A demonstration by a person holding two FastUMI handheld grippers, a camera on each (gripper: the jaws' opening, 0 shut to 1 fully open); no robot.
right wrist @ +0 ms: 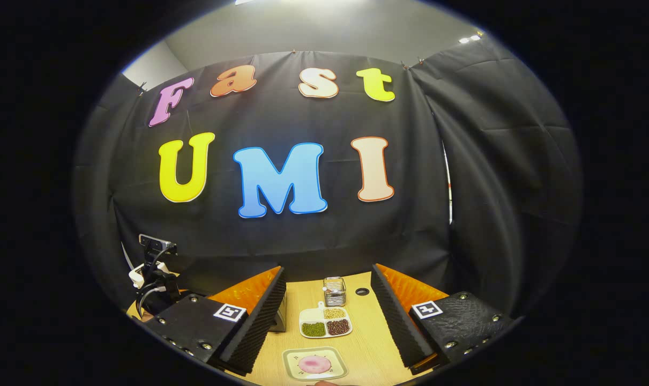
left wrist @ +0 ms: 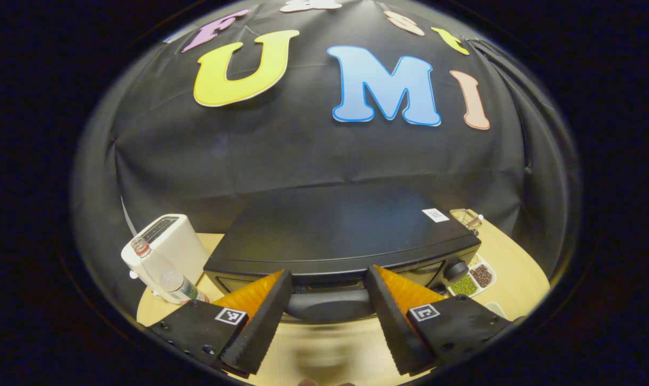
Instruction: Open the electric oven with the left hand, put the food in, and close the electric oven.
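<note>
Left gripper [left wrist: 327, 321]: spread wide, grasping nothing, straddling oven [left wrist: 345, 236] door handle [left wrist: 328, 304]. Handle dead ahead between the fingers, long axis crosswise. Right gripper [right wrist: 327, 327]: spread, empty, above worktop [right wrist: 370, 332]; food plate [right wrist: 314, 364] just below.

Left gripper view: low, close, facing the oven [left wrist: 340, 236] front. Right gripper view: higher, farther back, looking along the counter [right wrist: 367, 321]. Shared: divided dish [left wrist: 473, 279] [right wrist: 326, 321].
</note>
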